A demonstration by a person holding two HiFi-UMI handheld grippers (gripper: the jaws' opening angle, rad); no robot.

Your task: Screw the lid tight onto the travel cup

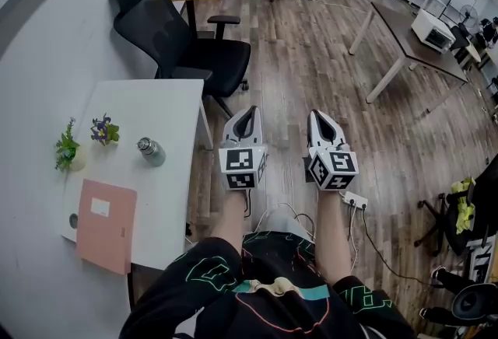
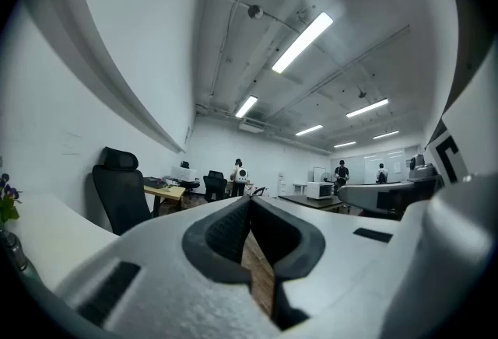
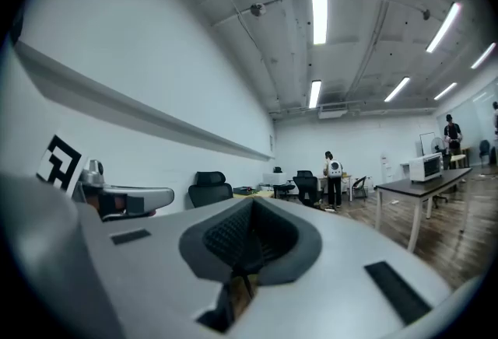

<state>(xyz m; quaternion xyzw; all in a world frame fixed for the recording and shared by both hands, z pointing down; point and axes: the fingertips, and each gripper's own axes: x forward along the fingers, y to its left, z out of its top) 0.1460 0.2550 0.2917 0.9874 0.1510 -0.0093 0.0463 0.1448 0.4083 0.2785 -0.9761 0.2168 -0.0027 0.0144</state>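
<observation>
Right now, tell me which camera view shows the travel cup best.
The head view: the travel cup sits in plain sight on the white table. The left gripper view catches only that table's edge, and the cup cannot be made out there; the right gripper view shows neither.

Left gripper (image 1: 249, 110) and right gripper (image 1: 317, 115): white moulded shells tapering to the jaws. Dark grey ribbed pads (image 2: 226, 232) line the jaws. Behind the jaws sit left cube (image 1: 241, 168) and right cube (image 1: 333, 169), white with black square markers. Person's clothing (image 1: 257, 300): black, with green, red and teal line print.
</observation>
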